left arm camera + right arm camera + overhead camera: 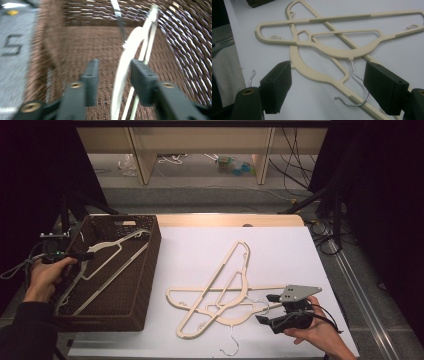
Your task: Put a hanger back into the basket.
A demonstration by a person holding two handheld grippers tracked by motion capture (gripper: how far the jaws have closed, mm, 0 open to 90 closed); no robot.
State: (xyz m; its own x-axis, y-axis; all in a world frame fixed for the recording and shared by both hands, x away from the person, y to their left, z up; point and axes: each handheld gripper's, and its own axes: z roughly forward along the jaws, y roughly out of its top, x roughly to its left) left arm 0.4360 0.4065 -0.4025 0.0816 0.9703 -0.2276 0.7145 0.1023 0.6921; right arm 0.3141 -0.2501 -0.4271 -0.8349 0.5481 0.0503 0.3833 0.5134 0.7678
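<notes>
The tall woven walls of the brown wicker basket (150, 265) hem in the left tool (113, 75), with a cream plastic hanger (107, 265) across its floor. Two crossed cream hangers (220, 290) block the desk's (285, 250) middle; its far right stays open.

The high view is dim, with black surroundings at nine and three o'clock; the white table (280, 250) and the floor at twelve o'clock catch soft light. Shadows are faint. The left gripper view is heavily motion-blurred, the woven basket (105, 45) smeared into streaks. The right gripper view is evenly lit and sharp, darkening at nine o'clock.
</notes>
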